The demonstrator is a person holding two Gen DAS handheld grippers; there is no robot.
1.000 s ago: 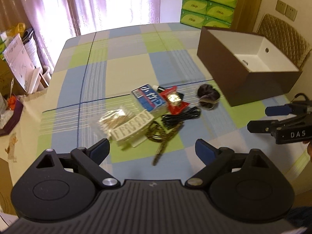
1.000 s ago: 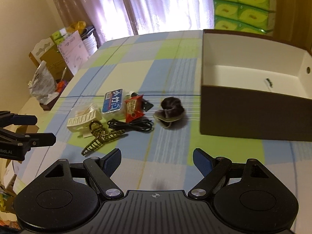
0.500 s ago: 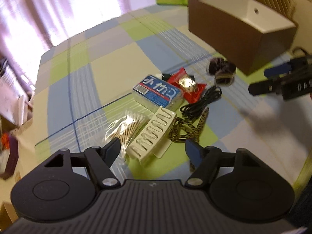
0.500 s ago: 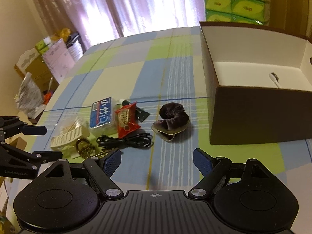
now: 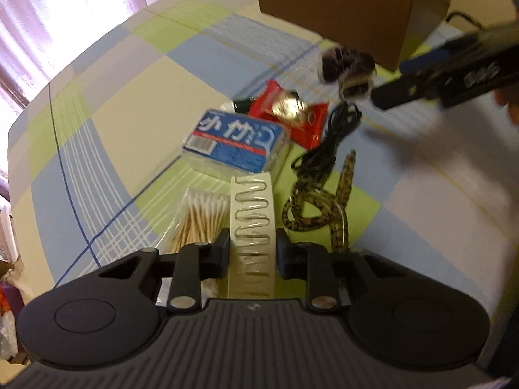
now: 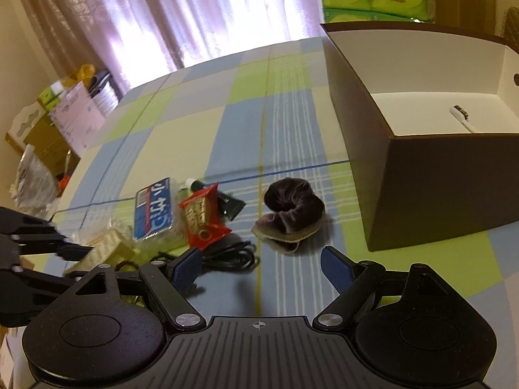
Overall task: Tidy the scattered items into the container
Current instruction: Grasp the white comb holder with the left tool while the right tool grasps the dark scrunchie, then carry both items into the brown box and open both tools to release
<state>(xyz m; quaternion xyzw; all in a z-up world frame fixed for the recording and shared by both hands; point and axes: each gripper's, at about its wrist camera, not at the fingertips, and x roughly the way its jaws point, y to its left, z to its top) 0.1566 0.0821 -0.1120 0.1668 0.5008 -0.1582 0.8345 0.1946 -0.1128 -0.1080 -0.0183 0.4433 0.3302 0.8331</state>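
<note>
While the right tool (image 6: 259, 267) gapes, the left tool (image 5: 252, 249) clamps the cream hair clip (image 5: 252, 214).

Backlit by bright curtained window (image 6: 227, 9), dim warm foreground, motion blur, fisheye bending at edges

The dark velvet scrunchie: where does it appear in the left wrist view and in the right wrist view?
Left wrist view: the scrunchie lies upper right, just before the brown box, blurred.
Right wrist view: it lies at centre, a little ahead of the open right claw, left of the box.
Shared landmark: the red packet, left of the scrunchie in both views.
</note>
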